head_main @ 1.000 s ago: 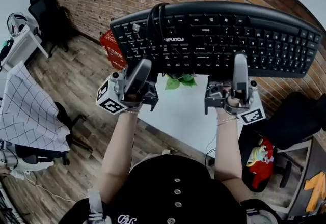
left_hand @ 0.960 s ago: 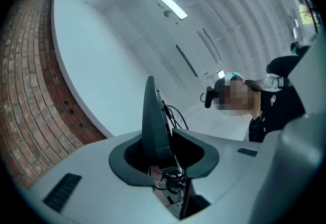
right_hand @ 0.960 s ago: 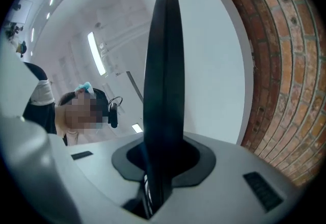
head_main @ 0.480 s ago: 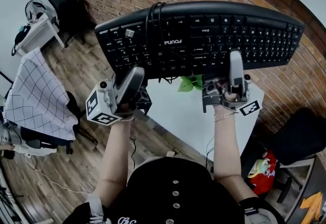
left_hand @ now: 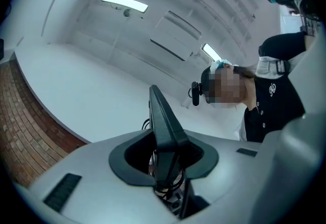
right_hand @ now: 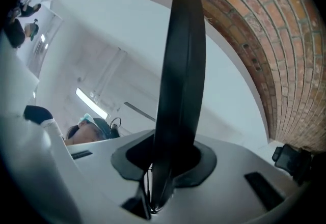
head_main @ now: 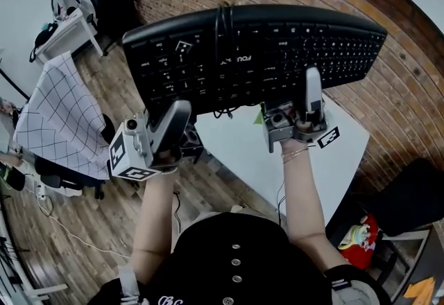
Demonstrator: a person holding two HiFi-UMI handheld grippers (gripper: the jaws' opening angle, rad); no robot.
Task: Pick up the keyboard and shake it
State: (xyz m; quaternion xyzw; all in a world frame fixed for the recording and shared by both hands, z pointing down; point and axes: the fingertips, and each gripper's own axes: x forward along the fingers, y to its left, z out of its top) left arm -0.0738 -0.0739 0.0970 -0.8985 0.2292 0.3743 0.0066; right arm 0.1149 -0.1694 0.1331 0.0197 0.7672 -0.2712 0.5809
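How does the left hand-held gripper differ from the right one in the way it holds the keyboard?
In the head view, the left hand-held gripper leans at a slant toward the keyboard, while the right hand-held gripper stands nearly straight. The left grips the near edge close to the keyboard's left end; the right grips it right of the middle. Both are shut on that same edge, holding the keyboard in the air above the white table.

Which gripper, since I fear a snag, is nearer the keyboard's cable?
Left. The left gripper holds the keyboard just left of the cable; the right gripper holds it farther right.
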